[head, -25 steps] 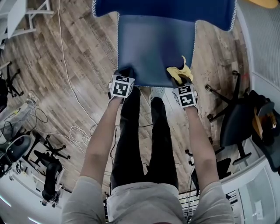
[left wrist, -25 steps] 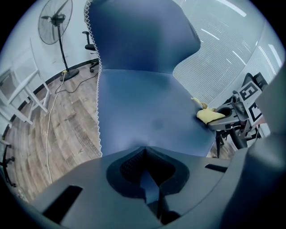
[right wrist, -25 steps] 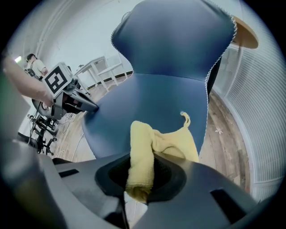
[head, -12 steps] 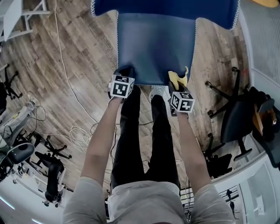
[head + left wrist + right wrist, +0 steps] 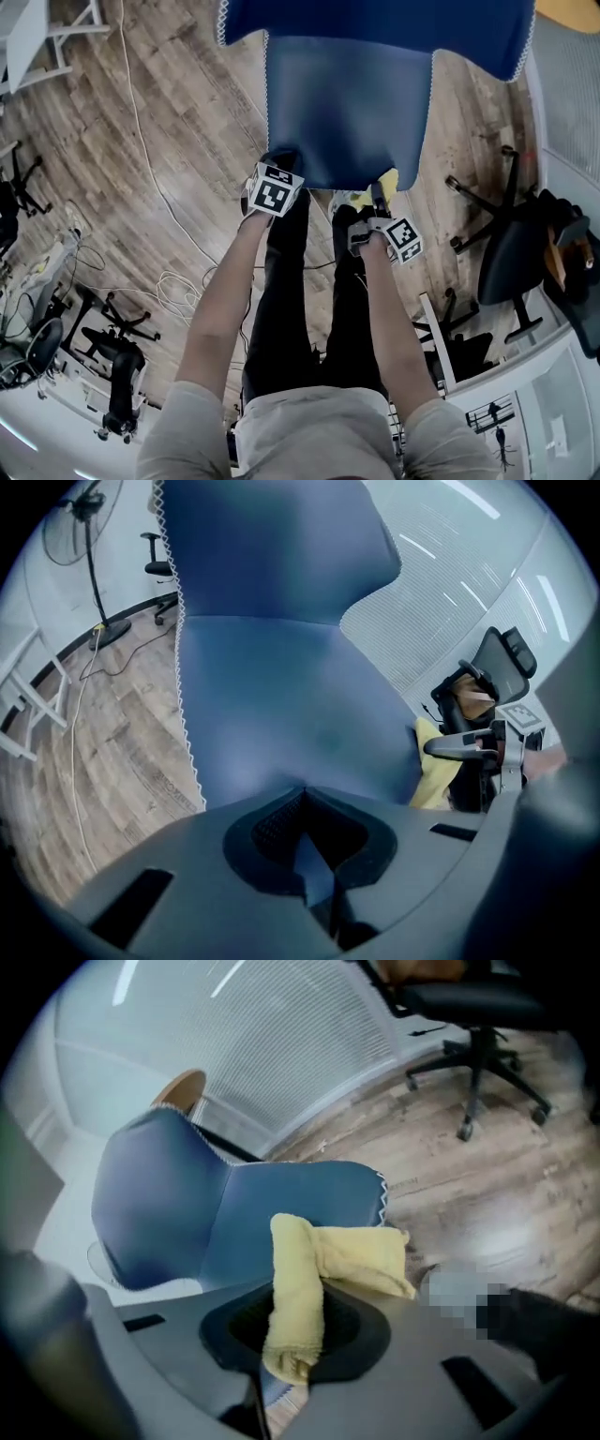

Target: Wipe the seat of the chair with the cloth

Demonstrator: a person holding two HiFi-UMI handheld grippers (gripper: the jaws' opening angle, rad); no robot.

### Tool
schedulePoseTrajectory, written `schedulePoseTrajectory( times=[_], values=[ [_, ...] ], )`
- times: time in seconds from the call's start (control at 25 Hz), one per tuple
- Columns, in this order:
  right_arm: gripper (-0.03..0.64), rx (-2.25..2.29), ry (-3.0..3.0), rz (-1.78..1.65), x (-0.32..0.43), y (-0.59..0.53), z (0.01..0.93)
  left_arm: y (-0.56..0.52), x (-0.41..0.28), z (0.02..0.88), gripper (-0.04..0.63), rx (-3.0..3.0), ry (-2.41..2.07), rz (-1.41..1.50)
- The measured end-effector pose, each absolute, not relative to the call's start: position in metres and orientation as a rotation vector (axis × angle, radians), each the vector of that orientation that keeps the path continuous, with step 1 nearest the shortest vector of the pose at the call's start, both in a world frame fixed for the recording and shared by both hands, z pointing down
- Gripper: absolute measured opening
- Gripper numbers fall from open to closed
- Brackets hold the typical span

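Observation:
The blue chair seat [image 5: 347, 103] lies ahead of me, its backrest at the top of the head view. My left gripper [image 5: 278, 165] sits at the seat's front left corner. In the left gripper view its jaws stand closed with a sliver of the blue seat [image 5: 281, 696] edge pinched between them. My right gripper [image 5: 379, 199] is just off the front right edge, shut on the yellow cloth [image 5: 387, 180]. The cloth [image 5: 305, 1279] rises folded out of the jaws and flops to the right, with the seat [image 5: 281, 1204] behind it. The cloth [image 5: 429, 771] also shows beside the seat.
Black office chairs [image 5: 511, 248] stand on the wooden floor to the right. White cables [image 5: 164, 281] and dark equipment [image 5: 112, 375] lie at the left. My legs [image 5: 309, 291] are below the seat's front edge. A fan stand [image 5: 94, 564] is far left.
My right gripper has pulled back toward me with the cloth, off the seat's front right corner. The left gripper has stayed at the front left corner.

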State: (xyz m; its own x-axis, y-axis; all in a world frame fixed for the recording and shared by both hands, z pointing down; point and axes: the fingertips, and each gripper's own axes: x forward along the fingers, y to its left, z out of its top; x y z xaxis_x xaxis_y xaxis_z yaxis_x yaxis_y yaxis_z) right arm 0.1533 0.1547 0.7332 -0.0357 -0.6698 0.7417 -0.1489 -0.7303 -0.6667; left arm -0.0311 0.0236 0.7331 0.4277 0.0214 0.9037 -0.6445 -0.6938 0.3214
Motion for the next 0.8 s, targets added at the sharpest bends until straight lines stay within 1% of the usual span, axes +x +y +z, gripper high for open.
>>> schedulePoseTrajectory(
  times=[0.16, 0.32, 0.64, 0.8],
  values=[
    [0.066, -1.866, 0.629, -1.648, 0.156, 0.156, 0.731, 0.025, -0.030, 0.732, 0.026, 1.970, -0.436, 1.279],
    [0.067, -1.925, 0.545, -1.557, 0.153, 0.154, 0.729, 0.028, -0.030, 0.732, 0.026, 1.978, -0.371, 1.280],
    [0.069, -1.953, 0.587, -1.505, 0.145, 0.138, 0.723, 0.029, -0.029, 0.732, 0.026, 2.018, -0.250, 1.254],
    [0.069, -1.944, 0.765, -1.516, 0.139, 0.104, 0.715, 0.030, -0.029, 0.730, 0.026, 2.030, -0.213, 1.253]
  ],
)
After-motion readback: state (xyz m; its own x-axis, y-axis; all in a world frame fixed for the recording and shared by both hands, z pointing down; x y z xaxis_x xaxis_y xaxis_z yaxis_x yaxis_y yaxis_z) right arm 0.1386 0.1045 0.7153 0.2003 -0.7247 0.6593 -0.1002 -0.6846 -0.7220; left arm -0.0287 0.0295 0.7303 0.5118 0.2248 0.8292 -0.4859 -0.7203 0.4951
